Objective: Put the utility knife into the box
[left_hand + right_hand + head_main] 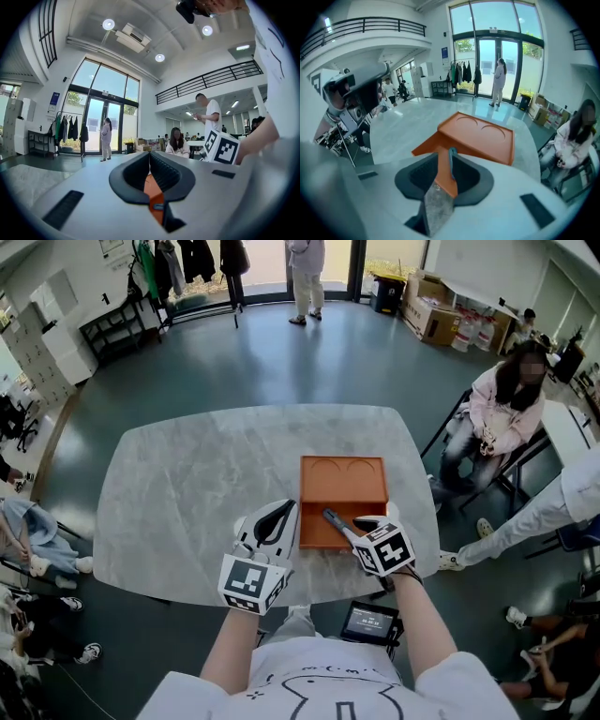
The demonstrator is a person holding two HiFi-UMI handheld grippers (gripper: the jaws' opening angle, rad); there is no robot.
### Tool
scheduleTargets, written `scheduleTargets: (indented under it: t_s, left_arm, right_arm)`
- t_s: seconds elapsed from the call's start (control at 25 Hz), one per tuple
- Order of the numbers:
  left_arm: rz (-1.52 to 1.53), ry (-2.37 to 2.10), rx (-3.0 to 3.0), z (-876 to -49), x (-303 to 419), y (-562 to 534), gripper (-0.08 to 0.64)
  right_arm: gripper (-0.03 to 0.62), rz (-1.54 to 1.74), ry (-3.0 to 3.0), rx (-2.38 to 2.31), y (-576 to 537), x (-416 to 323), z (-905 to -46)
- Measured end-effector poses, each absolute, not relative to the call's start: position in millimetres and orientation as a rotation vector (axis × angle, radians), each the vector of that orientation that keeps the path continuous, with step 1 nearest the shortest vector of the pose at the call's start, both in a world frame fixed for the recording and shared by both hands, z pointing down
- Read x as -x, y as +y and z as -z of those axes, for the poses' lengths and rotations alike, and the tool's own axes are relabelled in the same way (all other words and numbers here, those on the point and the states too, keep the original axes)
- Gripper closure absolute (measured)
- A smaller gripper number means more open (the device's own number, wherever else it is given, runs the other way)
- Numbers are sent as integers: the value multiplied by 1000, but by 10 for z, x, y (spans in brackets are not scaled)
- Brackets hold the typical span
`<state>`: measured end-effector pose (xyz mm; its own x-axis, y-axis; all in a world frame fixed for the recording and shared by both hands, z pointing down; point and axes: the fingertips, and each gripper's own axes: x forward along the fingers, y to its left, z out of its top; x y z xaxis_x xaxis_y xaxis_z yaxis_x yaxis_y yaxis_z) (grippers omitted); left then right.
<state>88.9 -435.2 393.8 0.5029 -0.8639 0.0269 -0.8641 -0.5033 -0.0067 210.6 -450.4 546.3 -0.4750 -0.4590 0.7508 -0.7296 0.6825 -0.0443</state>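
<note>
Head view: the person leans over the pale marbled desk (187,484) with both bare forearms stretched forward, side by side. The left tool (284,510) hangs just beside the left edge of the orange box (342,486), nose pointing away from the body. The right tool (359,526) comes in from the right and angles leftward over the box's near half.

The utility knife (335,519) is a slim, dark blue-grey bar. It reaches out from the right tool's nose and slants over the near half of the box. I cannot tell whether it rests on the box's floor. The box's far half carries two round recesses.

In the right gripper view the right tool (445,152) has its jaws partly apart. The knife (451,164) shows as a thin blue strip against one pad, with the box (483,136) visible through the gap on its other side.

In the left gripper view the left tool (150,154) has its pads together at the tips with nothing between them.

The left marker cube (251,582) and right marker cube (384,549) bear black-and-white square patterns. A small screen (370,622) glows at the person's waist, its figures too small to read.
</note>
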Motion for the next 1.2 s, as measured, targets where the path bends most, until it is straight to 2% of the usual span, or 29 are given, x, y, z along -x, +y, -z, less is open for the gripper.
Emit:
scheduleTargets:
  t_s: [0.12, 0.16, 0.76, 1.2]
  left_arm:
    - [-37, -1583, -2717, -3870, -868, -4177, 545]
    - [-37, -1590, -2717, -3854, -863, -4116, 545]
    - [-4, -1636, -2756, -3685, -895, -3357, 545]
    - [68, -1586, -2830, -3473, -1047, -3213, 545]
  right_arm:
    - [572, -420, -2220, -1013, -4420, -2138, -5189]
    - [577, -407, -2242, -1036, -4378, -2145, -5120]
    - [583, -258, -2455, -1209, -3555, -2172, -4372]
    - [584, -138, -2555, -1352, -3215, -2306, -3867]
